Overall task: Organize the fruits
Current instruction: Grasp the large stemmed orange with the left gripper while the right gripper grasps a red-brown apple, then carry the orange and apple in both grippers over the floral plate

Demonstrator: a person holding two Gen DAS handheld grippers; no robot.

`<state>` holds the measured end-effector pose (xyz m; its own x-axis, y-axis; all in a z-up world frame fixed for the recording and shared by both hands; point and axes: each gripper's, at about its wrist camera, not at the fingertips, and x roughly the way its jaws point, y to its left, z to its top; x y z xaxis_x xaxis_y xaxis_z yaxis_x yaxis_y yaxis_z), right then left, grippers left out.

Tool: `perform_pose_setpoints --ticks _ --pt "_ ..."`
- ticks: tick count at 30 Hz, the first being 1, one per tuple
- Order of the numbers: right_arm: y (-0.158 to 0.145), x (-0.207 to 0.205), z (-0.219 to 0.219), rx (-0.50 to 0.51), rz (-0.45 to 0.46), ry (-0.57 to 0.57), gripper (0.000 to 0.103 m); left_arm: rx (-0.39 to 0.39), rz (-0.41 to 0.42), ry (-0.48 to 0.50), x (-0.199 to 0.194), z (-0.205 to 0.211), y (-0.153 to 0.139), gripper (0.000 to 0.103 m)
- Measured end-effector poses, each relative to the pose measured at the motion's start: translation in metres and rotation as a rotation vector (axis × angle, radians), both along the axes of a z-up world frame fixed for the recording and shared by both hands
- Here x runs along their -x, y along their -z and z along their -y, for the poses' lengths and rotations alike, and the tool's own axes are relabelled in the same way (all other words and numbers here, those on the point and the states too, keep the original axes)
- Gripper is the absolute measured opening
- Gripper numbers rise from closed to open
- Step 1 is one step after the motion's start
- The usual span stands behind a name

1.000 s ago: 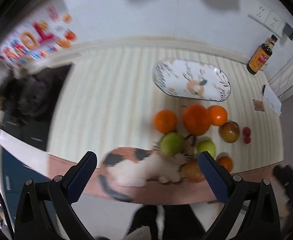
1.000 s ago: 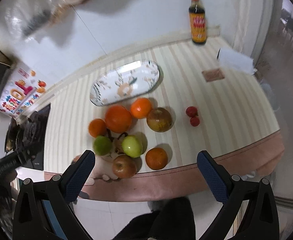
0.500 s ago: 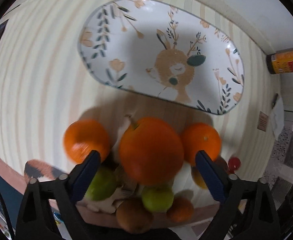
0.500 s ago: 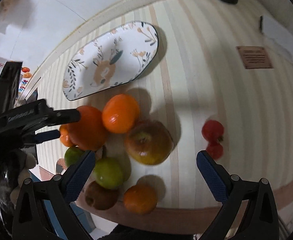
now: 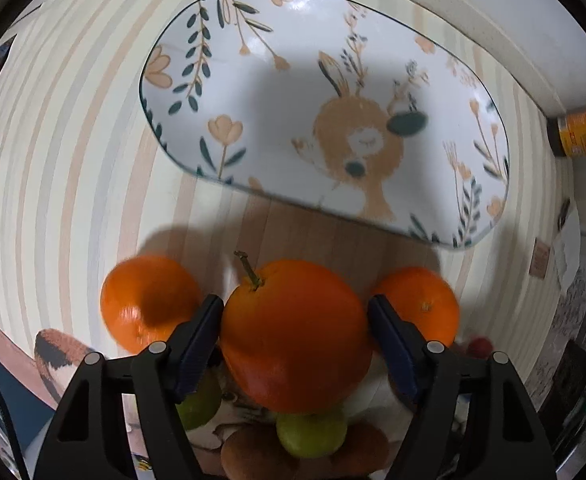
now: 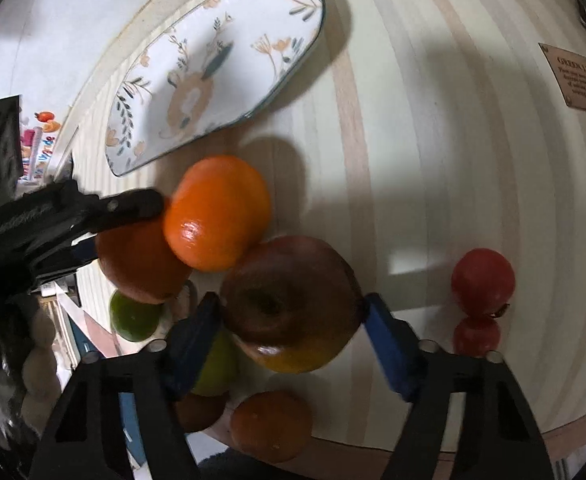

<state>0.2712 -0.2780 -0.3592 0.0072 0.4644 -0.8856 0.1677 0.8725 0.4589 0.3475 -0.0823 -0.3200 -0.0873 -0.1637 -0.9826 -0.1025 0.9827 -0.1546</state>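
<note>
My left gripper (image 5: 295, 312) is shut on the big orange (image 5: 295, 334), its blue pads pressing both sides. Two smaller oranges (image 5: 147, 304) (image 5: 423, 304) sit left and right of it. My right gripper (image 6: 291, 312) is shut on a red-brown apple (image 6: 289, 308). The left gripper also shows in the right wrist view (image 6: 93, 220) on the big orange (image 6: 137, 264), with a small orange (image 6: 217, 212) beside it. The oval rabbit-print plate (image 5: 253, 80) lies empty just beyond the fruit; it also shows in the right wrist view (image 6: 165, 80).
Green apples (image 5: 311, 434) (image 6: 133, 318), a brown fruit (image 5: 253, 456) and another orange (image 6: 271, 426) lie near the counter's front edge. Two small red tomatoes (image 6: 483, 282) sit to the right. A sauce bottle (image 5: 583, 132) stands at the far right. A calico cat (image 5: 57, 354) is below the edge.
Both grippers have come down close to the fruit pile and narrowed from wide open: the left around the big orange, the right around the red-brown apple.
</note>
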Motion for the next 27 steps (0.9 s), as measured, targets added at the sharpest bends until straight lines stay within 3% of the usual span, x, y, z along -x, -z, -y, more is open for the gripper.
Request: perform_pose_setpoints --ticks 5,13,16,19,20,27 --pt "-0.001 -0.002 -0.006 0.039 -0.011 -0.051 0.073 -0.050 0.029 0.094 0.014 0.021 -0.006 0.075" --pt "0.002 -0.006 -0.017 0.104 -0.012 -0.097 0.075 -0.001 0.017 0.052 -0.001 0.013 0.007 0.083" --pt "0.003 -0.007 -0.022 0.130 -0.009 -0.107 0.075 -0.006 0.037 0.085 0.001 0.016 0.005 0.083" --pt "0.002 -0.006 -0.025 0.147 -0.005 -0.112 0.075 0.003 0.040 0.087 0.005 0.011 0.002 0.080" --pt "0.002 -0.006 -0.026 0.149 -0.004 -0.112 0.075 0.013 0.043 0.083 0.006 0.010 0.000 0.074" --pt "-0.001 0.001 -0.021 0.168 0.005 -0.082 0.072 -0.015 0.095 0.083 0.032 0.017 -0.022 0.072"
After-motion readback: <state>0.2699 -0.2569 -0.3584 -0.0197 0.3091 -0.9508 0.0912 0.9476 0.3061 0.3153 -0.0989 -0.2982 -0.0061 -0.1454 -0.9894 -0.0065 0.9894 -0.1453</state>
